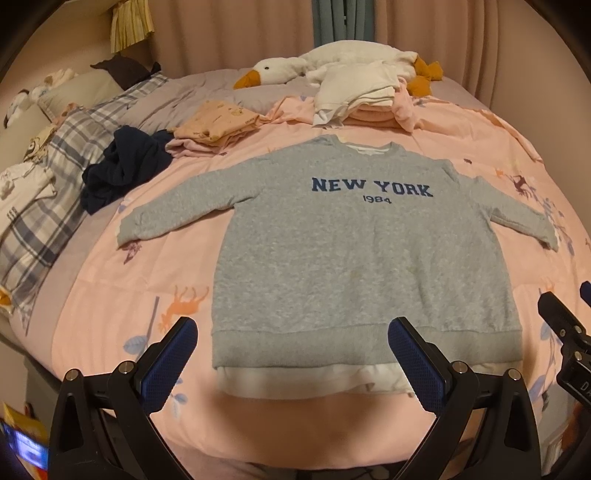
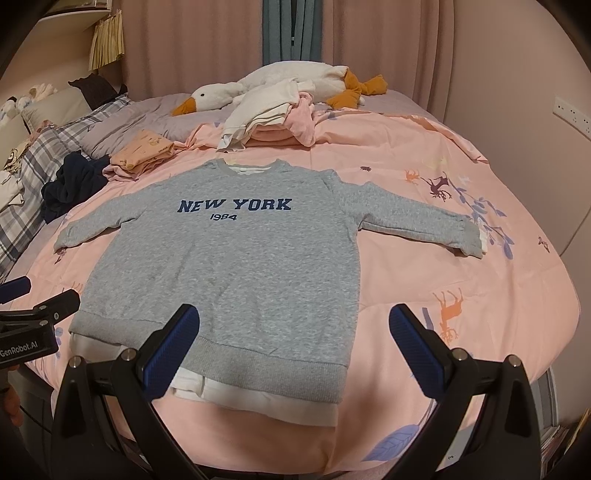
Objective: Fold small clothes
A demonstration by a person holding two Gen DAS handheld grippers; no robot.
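Blue-padded jaws of the left gripper and right gripper gape empty at lower frame. Mid-frame, the grey fleece "NEW YORK" sweatshirt lies flat on the pink quilt; folding seems unstarted, and a sleeve grasp looks next.

A pink bedspread printed with deer and leaves covers the bed. A white plush goose with an orange beak lies at the bedspread's far edge, on the grey sheet beyond it. Plaid pillows lie along the bedspread's left side. Pink curtains hang behind the goose, a strip of blue-green fabric between them. A white wall socket sits on the wall right of the bedspread.
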